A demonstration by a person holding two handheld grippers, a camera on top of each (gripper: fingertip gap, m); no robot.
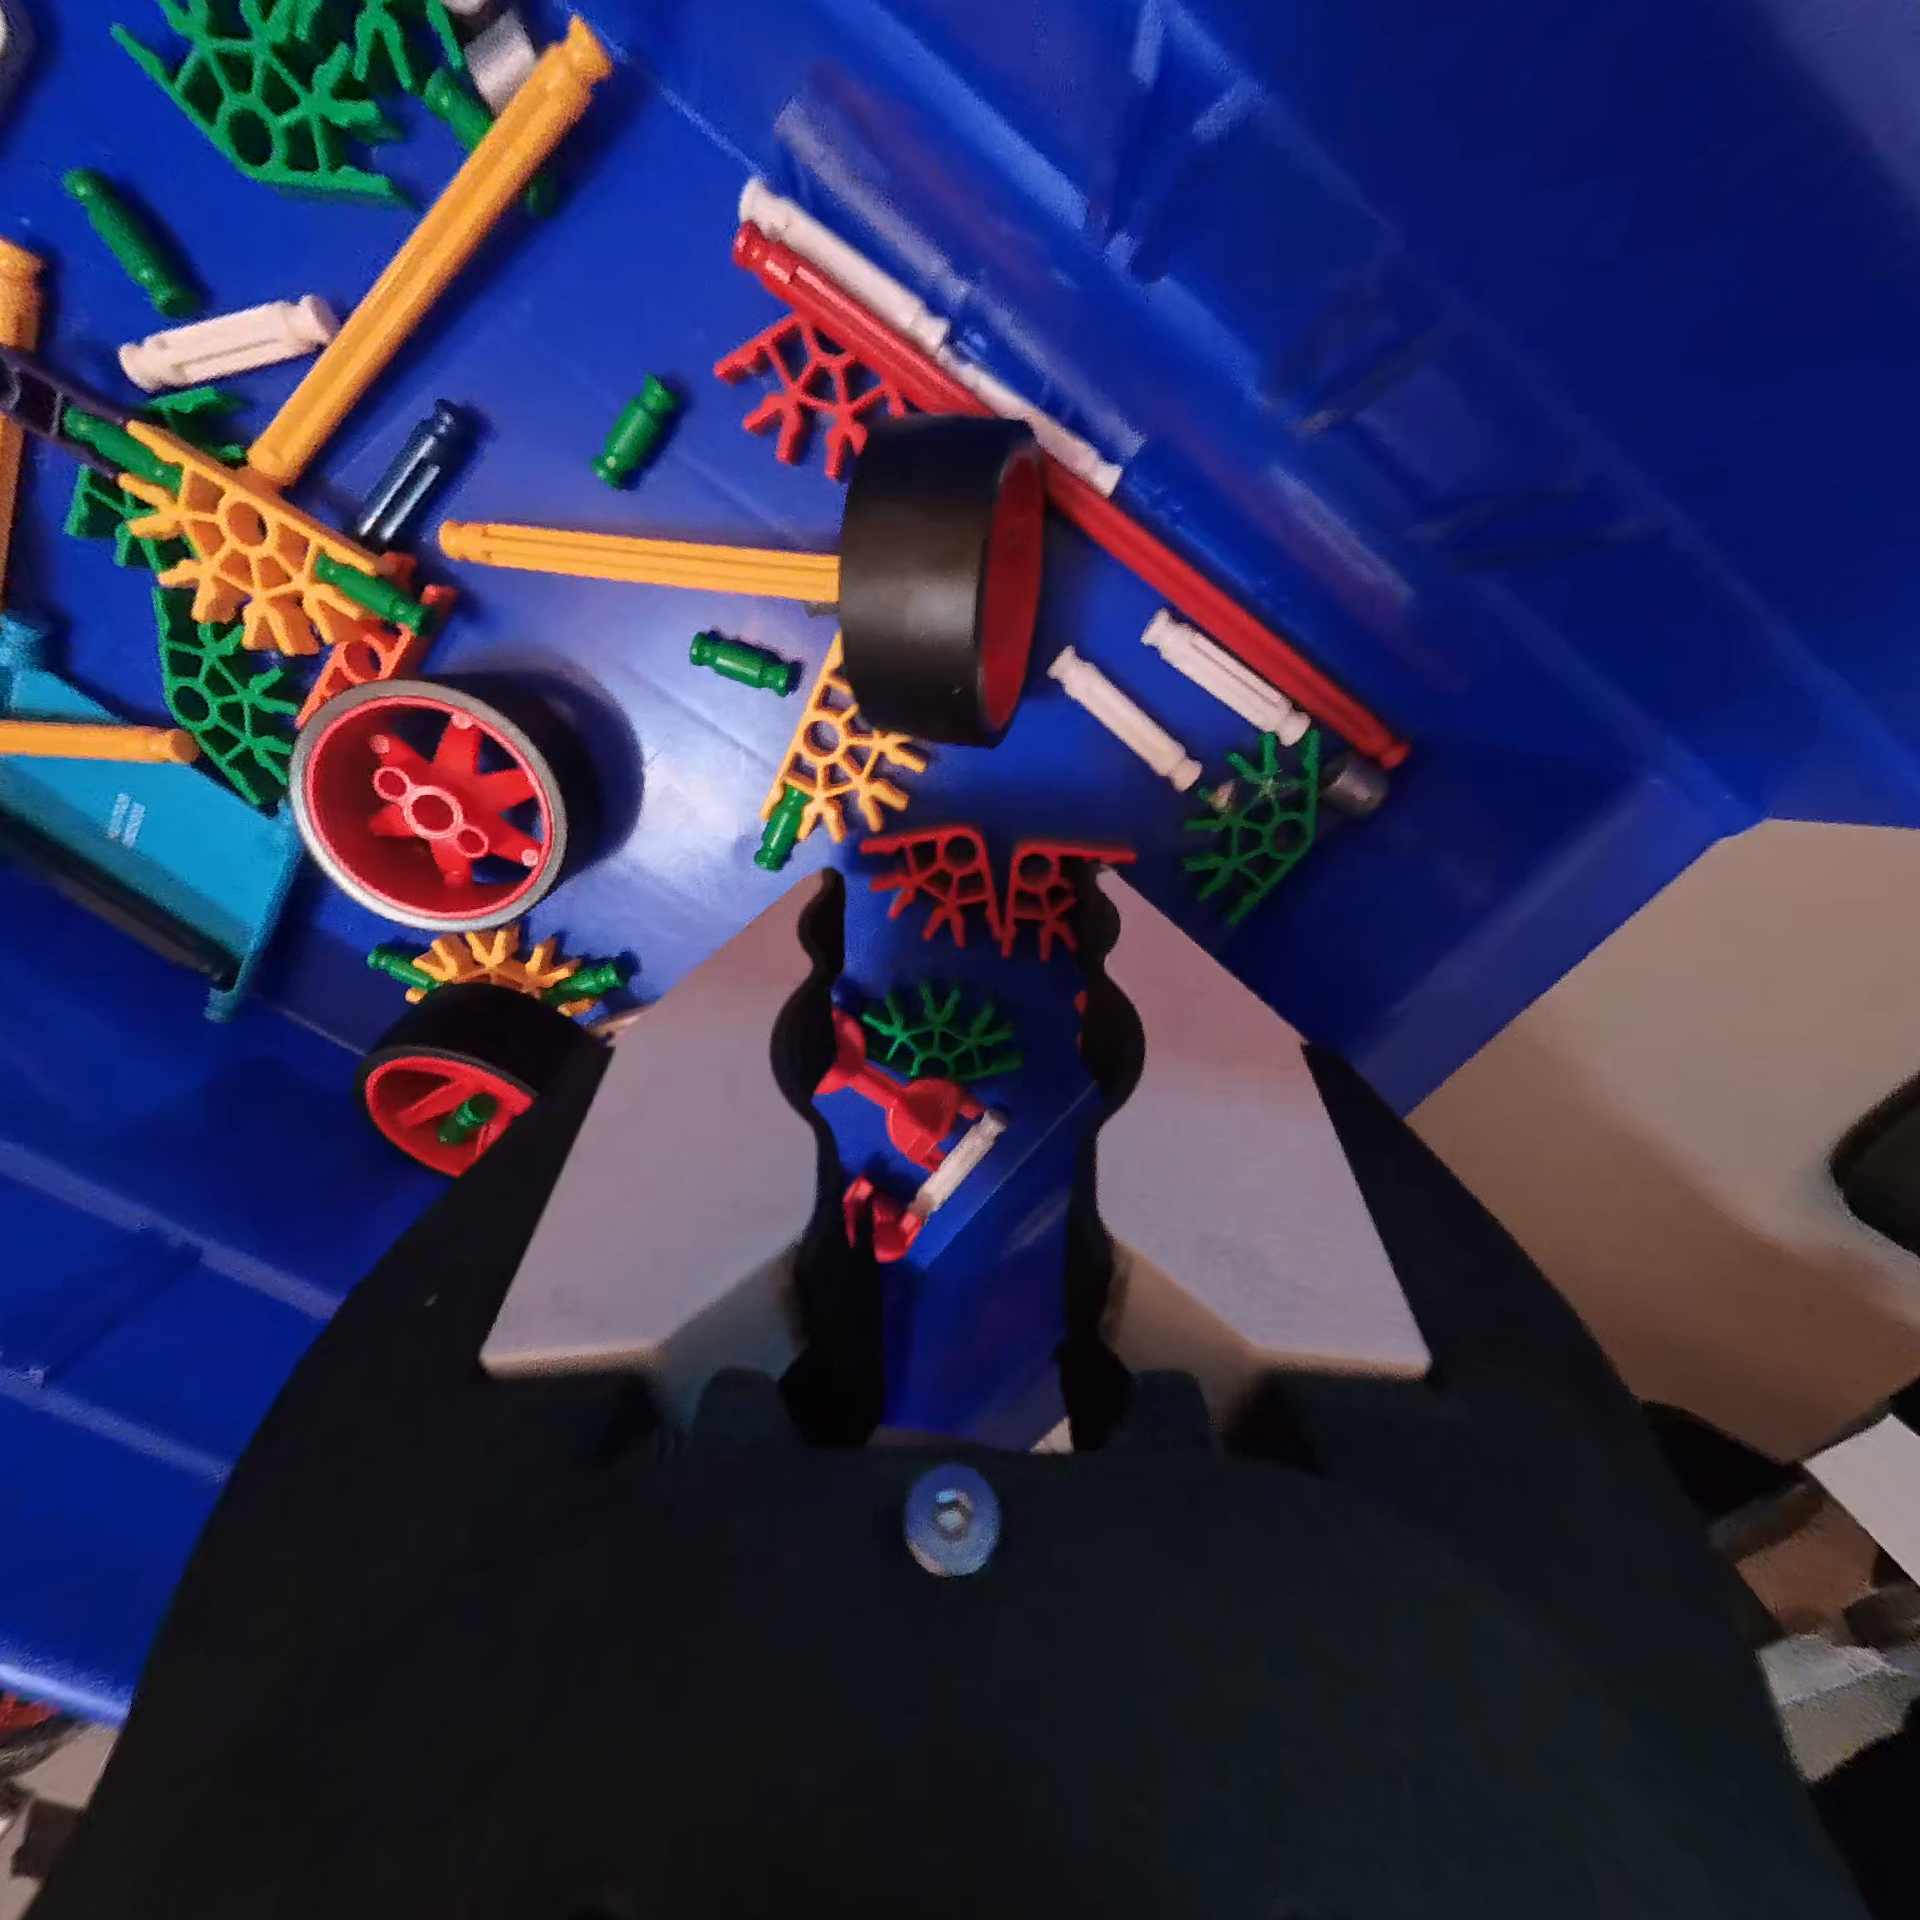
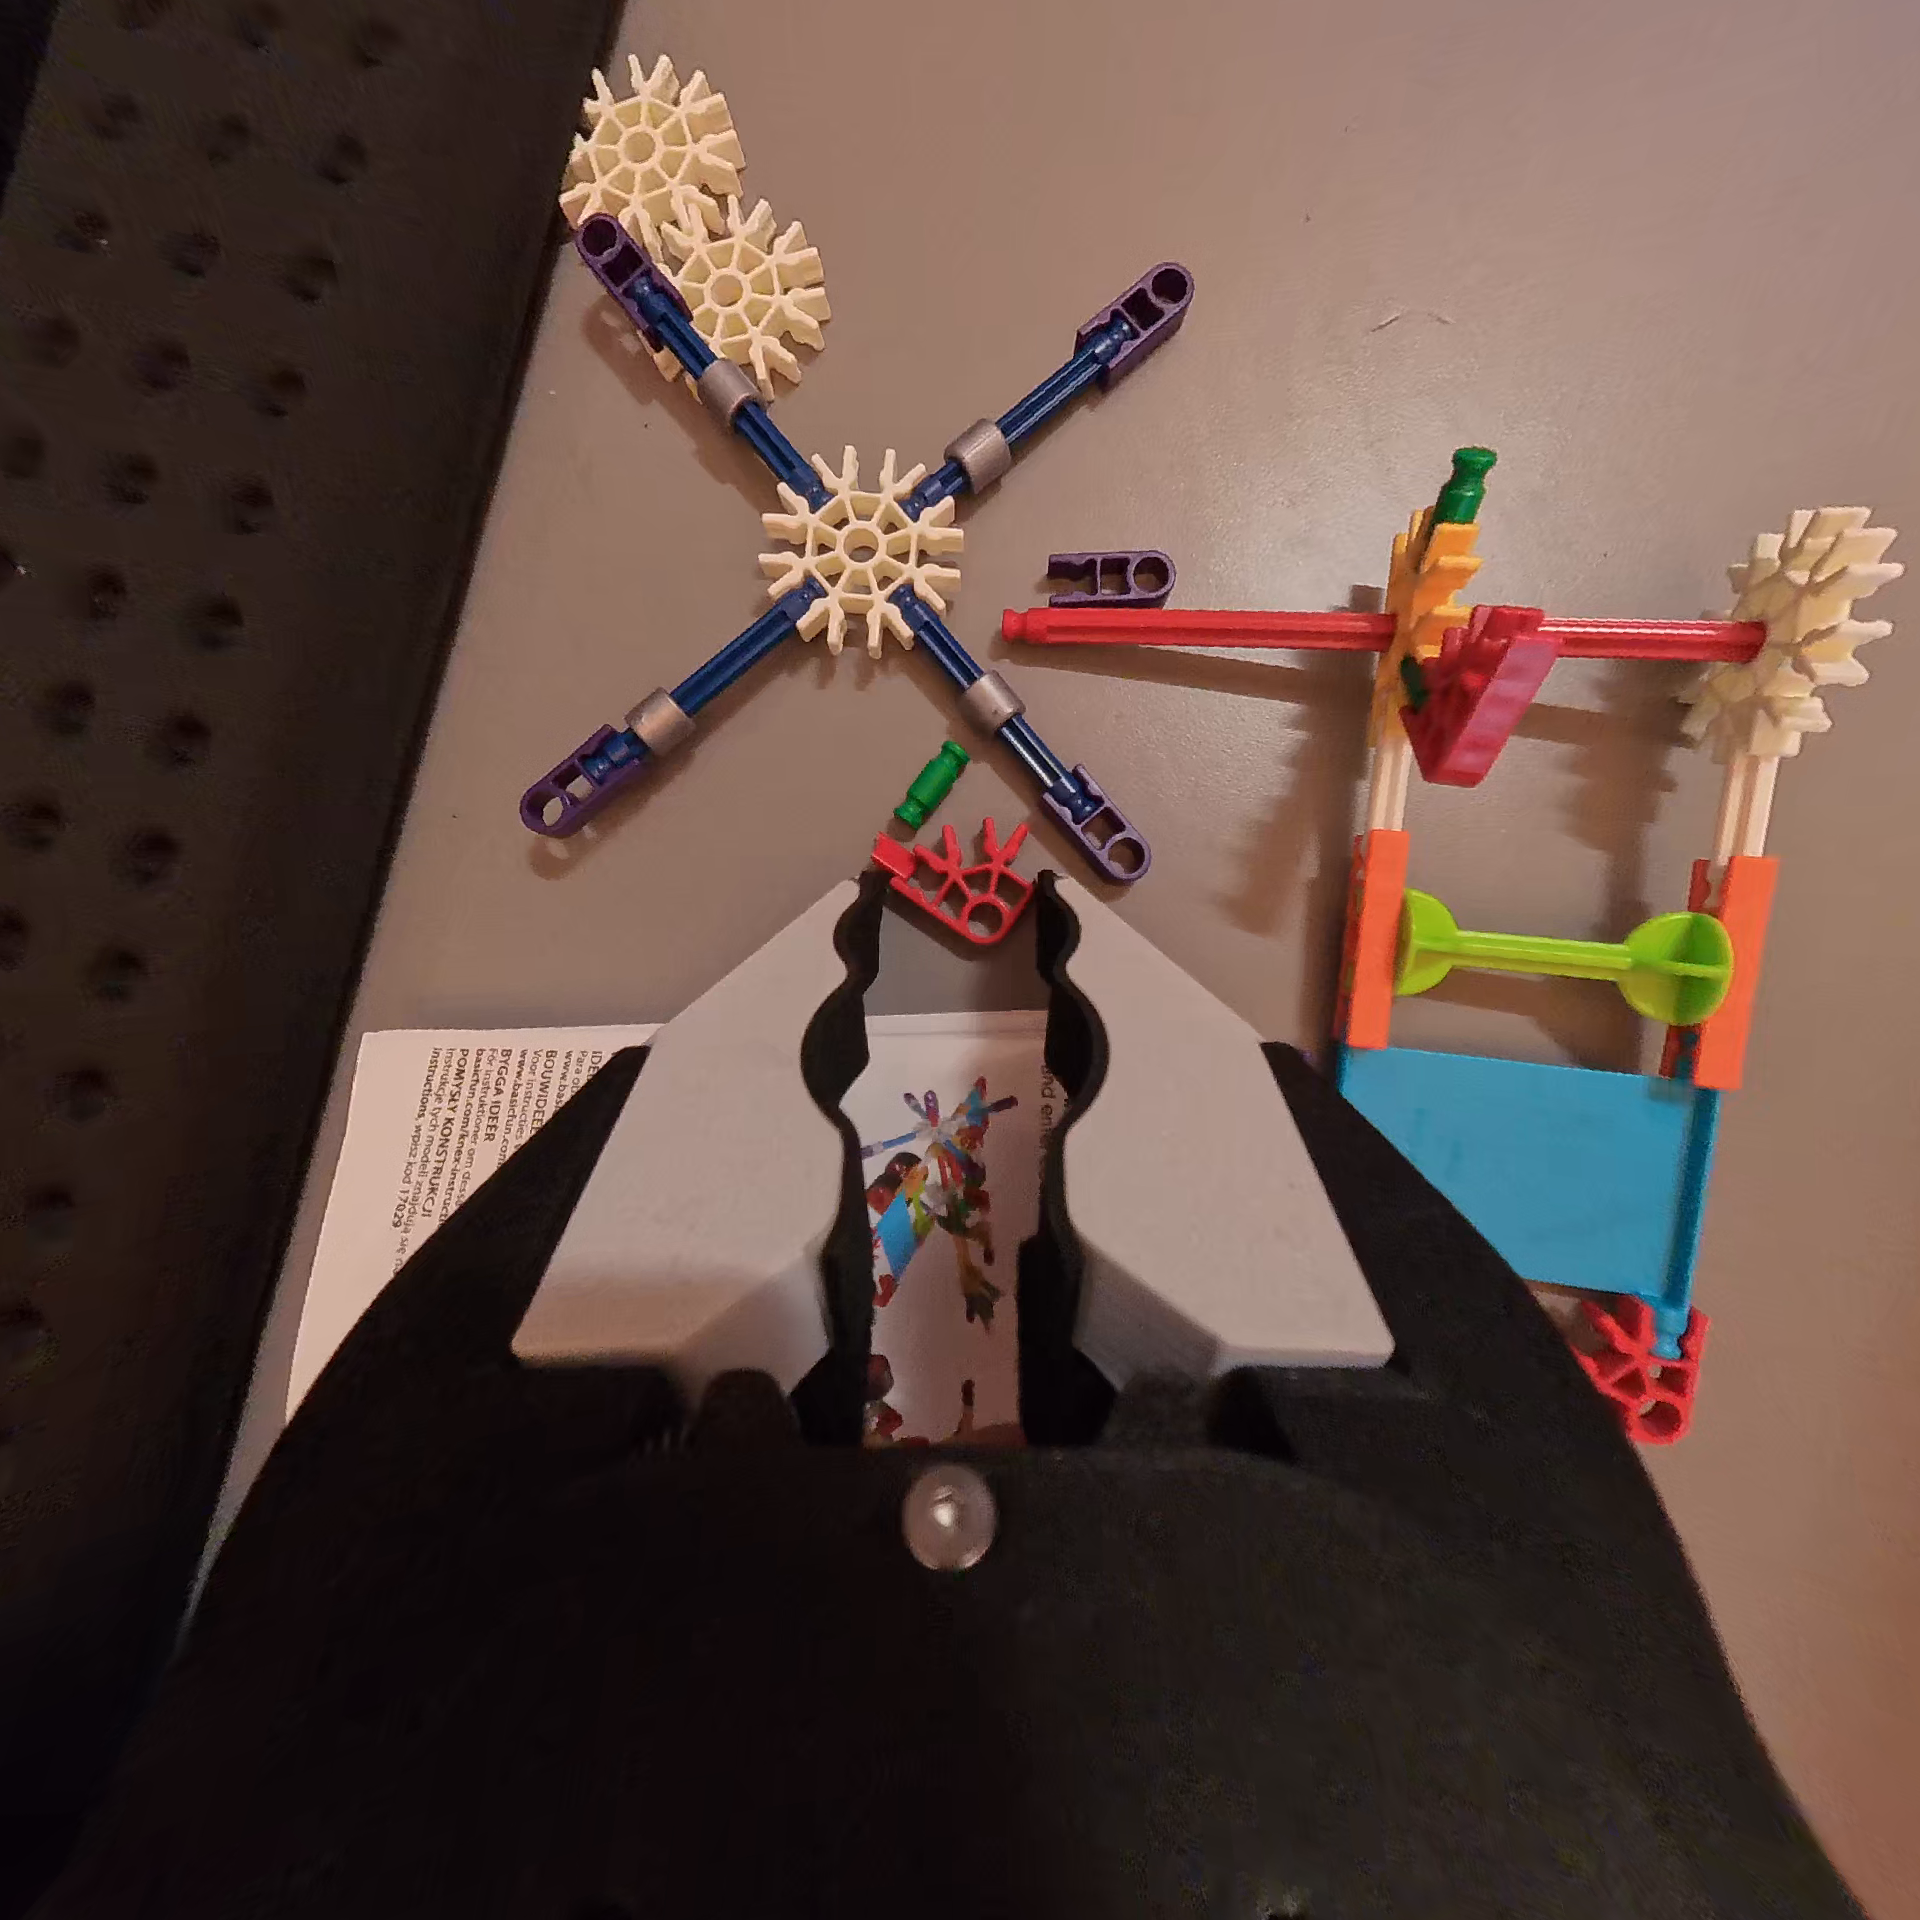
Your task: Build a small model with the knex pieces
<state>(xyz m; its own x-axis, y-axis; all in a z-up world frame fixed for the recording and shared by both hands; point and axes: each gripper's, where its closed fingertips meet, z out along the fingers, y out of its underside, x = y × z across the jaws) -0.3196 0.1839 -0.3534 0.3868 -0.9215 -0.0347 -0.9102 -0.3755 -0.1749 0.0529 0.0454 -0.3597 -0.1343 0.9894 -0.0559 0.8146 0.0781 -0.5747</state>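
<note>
My left gripper (image 1: 964,883) is open and empty above a blue bin (image 1: 1351,260) of loose construction-toy pieces. Two red fan connectors (image 1: 987,883) lie on the bin floor right at its fingertips. A green connector (image 1: 940,1034) and a red spool piece (image 1: 904,1112) show between the jaws, lower down. My right gripper (image 2: 956,883) is shut on a red fan connector (image 2: 961,883), held by its two sides above the grey table (image 2: 1455,208). A small green rod (image 2: 930,784) lies just beyond it.
The bin holds black-and-red wheels (image 1: 940,577), orange rods (image 1: 634,556), white rods and a light blue panel (image 1: 135,831). On the table lie a blue-rod cross with a cream hub (image 2: 860,548), a partly built frame (image 2: 1538,935), a purple clip (image 2: 1112,577), a printed leaflet (image 2: 416,1143) and a black perforated panel (image 2: 208,520). The grippers' ends are close to 40 cm from one another. My right gripper's tips are some 6 cm from the purple clip (image 2: 1112,577).
</note>
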